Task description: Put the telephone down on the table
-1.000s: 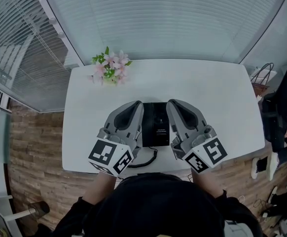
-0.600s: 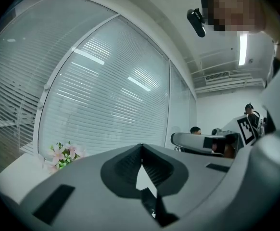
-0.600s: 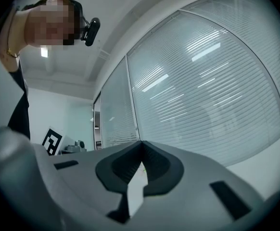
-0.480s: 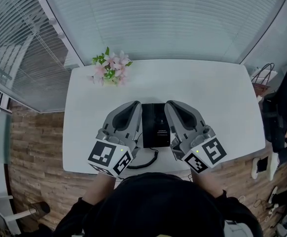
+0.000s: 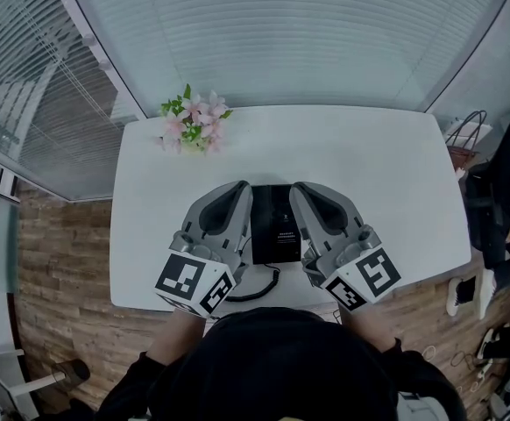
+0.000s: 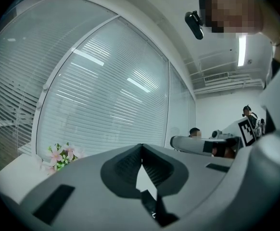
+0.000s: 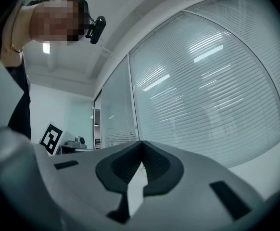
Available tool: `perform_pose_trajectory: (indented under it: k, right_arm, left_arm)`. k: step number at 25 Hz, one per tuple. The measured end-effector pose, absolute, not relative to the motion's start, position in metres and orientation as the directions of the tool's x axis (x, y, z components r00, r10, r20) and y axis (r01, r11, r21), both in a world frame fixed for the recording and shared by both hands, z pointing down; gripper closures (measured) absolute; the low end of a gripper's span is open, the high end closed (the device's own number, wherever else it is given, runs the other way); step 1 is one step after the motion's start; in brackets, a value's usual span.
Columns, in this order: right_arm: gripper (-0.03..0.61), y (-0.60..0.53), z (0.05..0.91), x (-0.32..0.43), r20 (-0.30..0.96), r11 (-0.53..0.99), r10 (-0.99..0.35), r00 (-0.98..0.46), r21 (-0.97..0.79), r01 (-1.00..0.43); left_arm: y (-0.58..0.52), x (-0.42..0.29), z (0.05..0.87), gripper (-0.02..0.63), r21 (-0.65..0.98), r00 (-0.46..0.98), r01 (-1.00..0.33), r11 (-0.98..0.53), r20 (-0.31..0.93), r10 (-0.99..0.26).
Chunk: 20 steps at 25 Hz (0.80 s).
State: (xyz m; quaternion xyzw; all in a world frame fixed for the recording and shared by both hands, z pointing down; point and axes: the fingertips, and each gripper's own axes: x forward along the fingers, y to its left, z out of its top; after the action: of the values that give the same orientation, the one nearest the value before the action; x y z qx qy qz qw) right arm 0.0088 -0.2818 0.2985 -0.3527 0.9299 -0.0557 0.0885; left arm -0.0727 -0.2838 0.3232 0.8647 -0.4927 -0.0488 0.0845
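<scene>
The white tabletop (image 5: 369, 165) filled the middle of the head view, with slatted blinds behind its far edge. Over its near half the left gripper (image 5: 240, 188) and the right gripper (image 5: 301, 188) were held side by side, both pointing toward the far edge. In each gripper's own view the fingers (image 6: 123, 165) of the left and the fingers (image 7: 155, 166) of the right were pressed together tip to tip with nothing between them.

The black telephone (image 5: 275, 226) lay flat on the tabletop between the two grippers, close to the near edge, so it seemed to be set down already. It looked like a stiff plastic body, fairly light, with smooth sides that could slip; its two long sides seemed the best places to grip. A small bunch of pink flowers (image 5: 194, 119) stood at the far left corner, well apart. The dark cord (image 5: 260, 285) looped off the near end of the telephone and would probably tug if the telephone were moved.
</scene>
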Motion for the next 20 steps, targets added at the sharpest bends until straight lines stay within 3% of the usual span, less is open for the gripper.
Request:
perform_pose_trajectory:
  k: [20]
  right_arm:
    - [0.574,-0.2804,0.2962,0.0141,-0.125,0.733,-0.680,-0.722,-0.120,-0.669]
  left_arm:
    - [-0.2831,-0.0710,0.3192,0.600,0.196,0.500,-0.847,-0.494,-0.018,-0.866]
